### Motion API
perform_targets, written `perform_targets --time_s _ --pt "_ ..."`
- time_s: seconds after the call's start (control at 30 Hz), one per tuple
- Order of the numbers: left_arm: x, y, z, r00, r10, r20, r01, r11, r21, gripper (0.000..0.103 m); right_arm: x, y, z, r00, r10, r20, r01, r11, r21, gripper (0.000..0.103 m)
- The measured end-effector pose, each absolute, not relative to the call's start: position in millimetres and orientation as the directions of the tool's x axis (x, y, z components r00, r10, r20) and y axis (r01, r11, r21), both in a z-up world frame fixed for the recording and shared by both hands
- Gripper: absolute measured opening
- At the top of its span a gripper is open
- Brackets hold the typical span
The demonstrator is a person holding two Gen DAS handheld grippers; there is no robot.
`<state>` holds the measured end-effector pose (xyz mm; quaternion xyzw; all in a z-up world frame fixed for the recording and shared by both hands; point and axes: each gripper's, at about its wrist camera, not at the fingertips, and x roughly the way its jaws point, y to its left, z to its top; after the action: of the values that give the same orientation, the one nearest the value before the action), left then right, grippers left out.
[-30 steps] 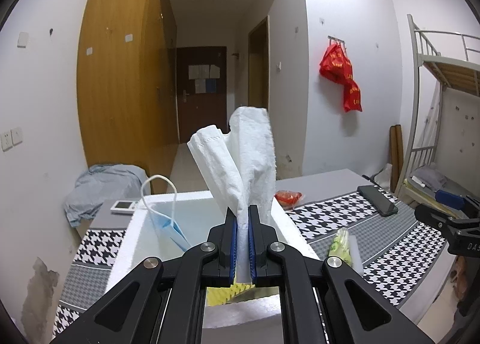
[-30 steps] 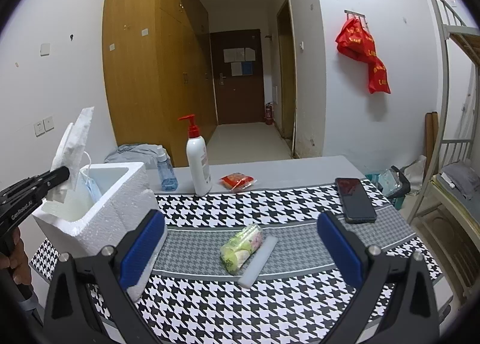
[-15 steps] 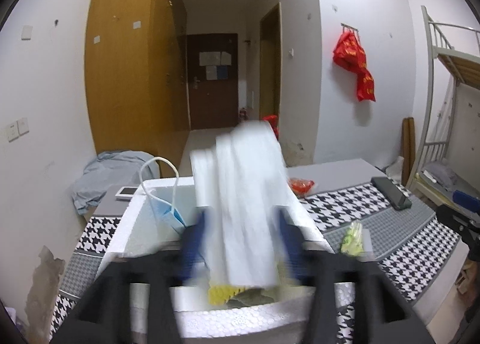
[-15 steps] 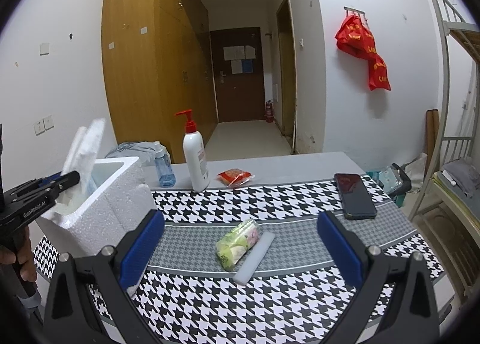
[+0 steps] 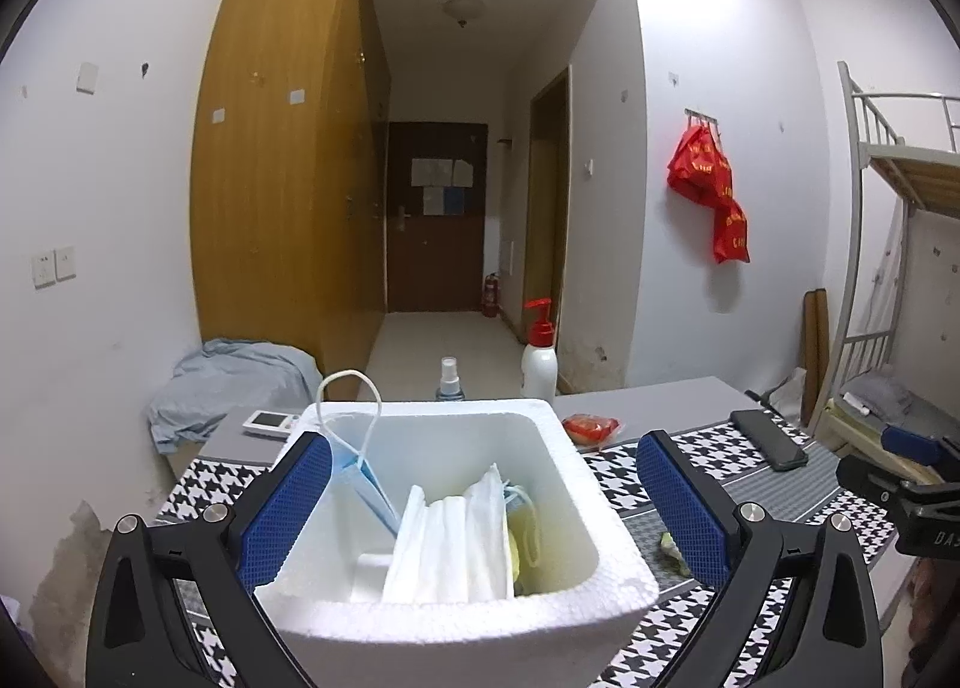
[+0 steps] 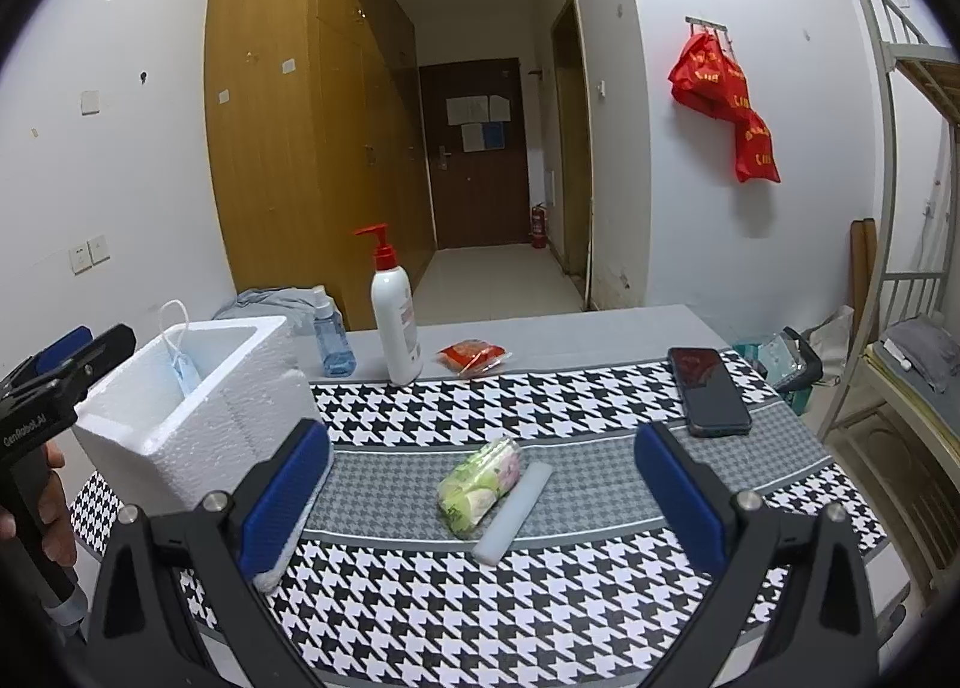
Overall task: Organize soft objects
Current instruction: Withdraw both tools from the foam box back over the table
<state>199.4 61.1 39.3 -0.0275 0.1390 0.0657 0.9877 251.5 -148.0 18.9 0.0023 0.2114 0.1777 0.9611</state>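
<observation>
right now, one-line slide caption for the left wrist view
Left gripper opening over the foam box, white tissue lying inside beside a blue mask.

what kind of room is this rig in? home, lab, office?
Most likely a dorm room, not a lab. A metal bunk bed stands at the right, tall wooden wardrobes line the left wall toward the entry door, and the work surface is a table with a houndstooth cloth.

The foam box hid its own floor and most of a yellow item behind the folded tissue. The right tool was cut off at the picture's edge. Papers on the door were too small to read.
</observation>
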Motion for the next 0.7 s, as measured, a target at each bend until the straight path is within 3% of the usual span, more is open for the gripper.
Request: perform_targets --time_s 0.7 --pt "142.2 37.7 60.2 0.961 0.153 -0.23 -0.156 0.988 0.007 0.102 186.9 -165.9 44.1 0.876 0.366 -0.316 -0.361 0.929 0.074 0.103"
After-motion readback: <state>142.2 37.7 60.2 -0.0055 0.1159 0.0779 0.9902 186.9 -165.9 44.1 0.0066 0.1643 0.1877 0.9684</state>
